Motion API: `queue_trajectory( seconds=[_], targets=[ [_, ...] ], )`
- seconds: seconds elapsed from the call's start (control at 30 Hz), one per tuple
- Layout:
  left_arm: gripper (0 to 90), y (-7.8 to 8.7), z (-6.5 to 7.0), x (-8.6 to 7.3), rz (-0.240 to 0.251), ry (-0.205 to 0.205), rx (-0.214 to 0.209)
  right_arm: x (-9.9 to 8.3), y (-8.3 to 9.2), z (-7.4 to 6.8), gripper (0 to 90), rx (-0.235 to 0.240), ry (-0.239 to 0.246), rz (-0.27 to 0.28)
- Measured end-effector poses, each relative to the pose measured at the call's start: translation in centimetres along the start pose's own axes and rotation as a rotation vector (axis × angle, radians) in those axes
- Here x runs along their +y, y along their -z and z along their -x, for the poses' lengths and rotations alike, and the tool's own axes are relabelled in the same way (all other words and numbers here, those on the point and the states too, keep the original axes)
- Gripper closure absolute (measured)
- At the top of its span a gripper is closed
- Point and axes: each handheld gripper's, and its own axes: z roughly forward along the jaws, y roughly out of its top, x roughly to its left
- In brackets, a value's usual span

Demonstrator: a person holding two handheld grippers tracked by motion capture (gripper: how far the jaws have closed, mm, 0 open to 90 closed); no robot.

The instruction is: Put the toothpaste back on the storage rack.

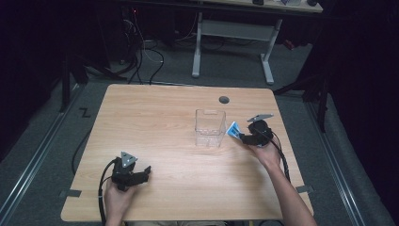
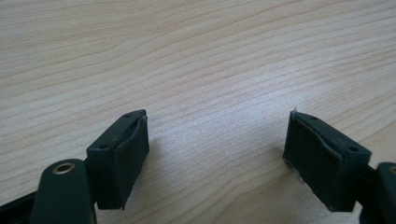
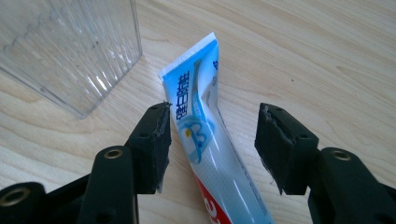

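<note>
A blue-and-white toothpaste tube lies on the wooden table, its flat crimped end pointing toward a clear plastic container. My right gripper is open around the tube; the left pad sits close against it and the right pad stands well apart. From above, the tube lies just right of the upright container, with the right gripper behind it. My left gripper rests low near the table's front left. Its jaws are open over bare wood.
A round cable hole is set in the table behind the container. Beyond the table stands a white-legged desk with cables on the floor. Dark floor surrounds the table.
</note>
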Motion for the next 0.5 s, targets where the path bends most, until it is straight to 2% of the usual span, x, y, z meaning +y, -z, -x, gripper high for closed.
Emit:
queue_trajectory(
  seconds=[0.1,0.27,0.37,0.5],
  targets=[
    [22.4,0.0,0.0,0.0,0.000,0.000,0.000,0.3,-0.3,0.0,45.3,0.005,-0.006,-0.007],
    [22.4,0.0,0.0,0.0,-0.001,-0.002,0.000,0.8,-0.7,0.0,45.1,-0.005,0.018,-0.025],
    [22.4,0.0,0.0,0.0,-0.001,-0.002,0.000,1.0,-1.1,0.0,44.6,0.006,0.024,-0.039],
    [22.4,0.0,0.0,0.0,-0.001,-0.002,0.000,1.1,-2.1,-0.2,44.3,0.008,0.045,-0.082]
  ],
)
